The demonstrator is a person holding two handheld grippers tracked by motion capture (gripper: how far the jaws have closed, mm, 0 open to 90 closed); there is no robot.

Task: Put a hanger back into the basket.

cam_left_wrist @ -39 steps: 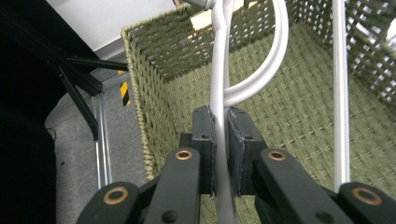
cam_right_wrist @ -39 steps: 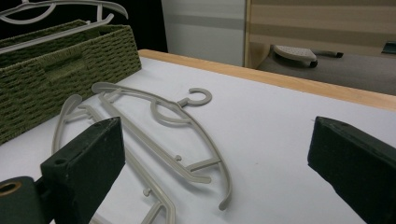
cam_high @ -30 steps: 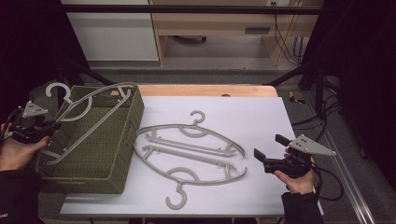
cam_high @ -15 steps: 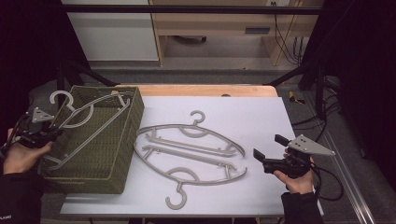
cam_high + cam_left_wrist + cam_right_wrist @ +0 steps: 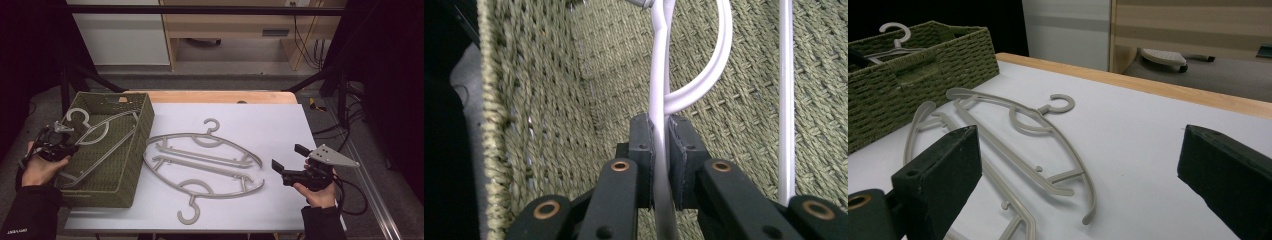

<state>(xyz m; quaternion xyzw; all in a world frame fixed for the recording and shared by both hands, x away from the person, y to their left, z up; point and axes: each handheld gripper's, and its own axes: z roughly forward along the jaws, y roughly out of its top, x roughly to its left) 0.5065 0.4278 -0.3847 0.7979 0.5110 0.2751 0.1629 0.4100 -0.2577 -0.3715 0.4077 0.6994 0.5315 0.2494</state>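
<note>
High view overhead; right gripper view low, shares basket (image 5: 903, 75), probably.

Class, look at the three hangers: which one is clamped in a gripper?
The hanger in the basket: the left gripper is shut on its thin bar inside the woven green basket. The other two hangers lie loose on the white table.

No readable text, labels, brands, numbers or signs anywhere
</note>
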